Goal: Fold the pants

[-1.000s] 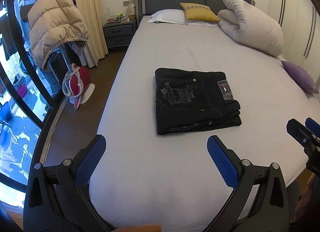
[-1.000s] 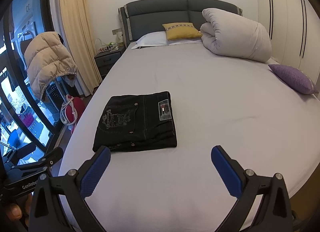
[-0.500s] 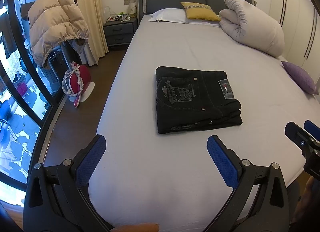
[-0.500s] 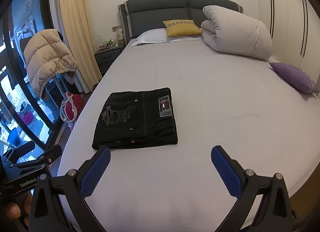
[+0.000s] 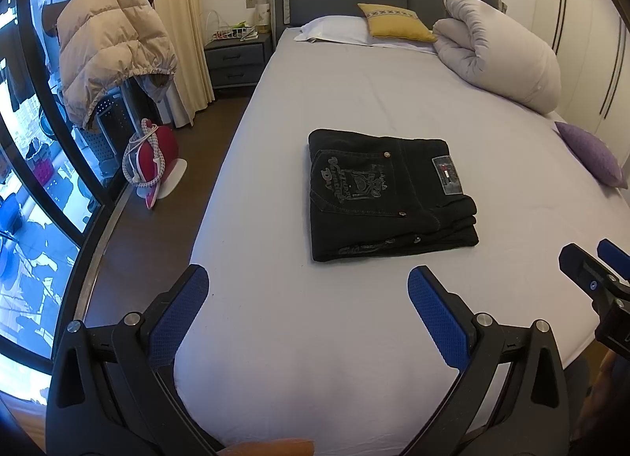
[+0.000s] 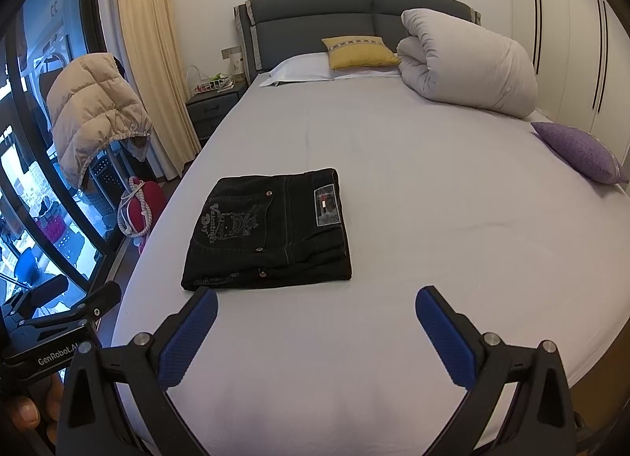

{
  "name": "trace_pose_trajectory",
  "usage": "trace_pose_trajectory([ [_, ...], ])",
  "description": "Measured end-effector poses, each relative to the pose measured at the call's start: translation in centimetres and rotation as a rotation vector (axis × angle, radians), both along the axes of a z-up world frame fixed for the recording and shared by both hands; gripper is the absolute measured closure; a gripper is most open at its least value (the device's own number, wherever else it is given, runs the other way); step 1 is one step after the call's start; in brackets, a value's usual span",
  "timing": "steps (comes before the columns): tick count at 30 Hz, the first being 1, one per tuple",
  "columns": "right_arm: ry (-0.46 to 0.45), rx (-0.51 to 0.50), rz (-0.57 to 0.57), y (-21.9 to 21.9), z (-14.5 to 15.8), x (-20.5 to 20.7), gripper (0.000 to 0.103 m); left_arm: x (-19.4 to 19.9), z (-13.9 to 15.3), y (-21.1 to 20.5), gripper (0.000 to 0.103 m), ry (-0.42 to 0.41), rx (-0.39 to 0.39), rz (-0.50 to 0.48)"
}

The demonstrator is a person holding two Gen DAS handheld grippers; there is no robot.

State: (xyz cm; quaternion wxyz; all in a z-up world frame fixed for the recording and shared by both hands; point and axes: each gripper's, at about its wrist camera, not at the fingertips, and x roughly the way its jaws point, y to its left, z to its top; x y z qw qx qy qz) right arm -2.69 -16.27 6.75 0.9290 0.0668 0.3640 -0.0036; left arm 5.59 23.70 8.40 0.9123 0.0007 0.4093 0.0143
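bed (image 5: 354, 109) ahead; folded pants (image 5: 388, 196) unmoved, left gripper (image 5: 307, 290) and right gripper (image 6: 317, 308) have drifted slightly back, spread wide, empty; folding looks finished.

Bare sheet lies open along the bed's (image 6: 453, 188) foot edge and right side. The folded pants (image 6: 271, 228) sit toward the left edge; a rolled duvet (image 6: 468, 62) and purple cushion (image 6: 579, 149) block the far right corner.

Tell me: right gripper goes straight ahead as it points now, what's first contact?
Probably bare bed sheet. The open right gripper aims just right of the folded black pants; its left finger may clip their near edge. Depth is unclear.
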Motion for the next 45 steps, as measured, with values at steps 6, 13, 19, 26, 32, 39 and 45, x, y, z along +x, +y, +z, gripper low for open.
trace_pose_trajectory([
  [6,0.002,0.0,0.0,-0.1,-0.1,0.1,0.0,-0.2,0.0,0.1,0.0,0.001,-0.001,0.001],
  [13,0.002,-0.001,0.0,-0.1,0.0,0.1,0.0,-0.4,-0.1,0.2,0.0,0.002,-0.002,0.003],
  [19,0.008,0.001,0.005,0.0,-0.7,0.0,0.0,-0.4,-0.2,0.2,0.0,0.003,-0.003,0.003],
  [26,0.014,0.0,0.009,0.0,-1.1,-0.1,0.0,-0.4,-0.3,0.2,0.0,0.007,-0.005,0.003],
  [32,0.021,0.005,0.011,-0.2,-1.2,-0.1,0.0,-0.3,-0.5,0.2,0.0,0.011,-0.004,0.002],
  [39,0.025,0.011,0.013,-0.4,-1.3,0.0,0.0,-0.1,-0.8,0.2,0.0,0.023,-0.004,0.003],
  [45,0.028,0.014,0.014,-0.6,-1.4,0.1,0.0,-0.2,-0.7,0.3,0.0,0.009,-0.004,0.01],
])
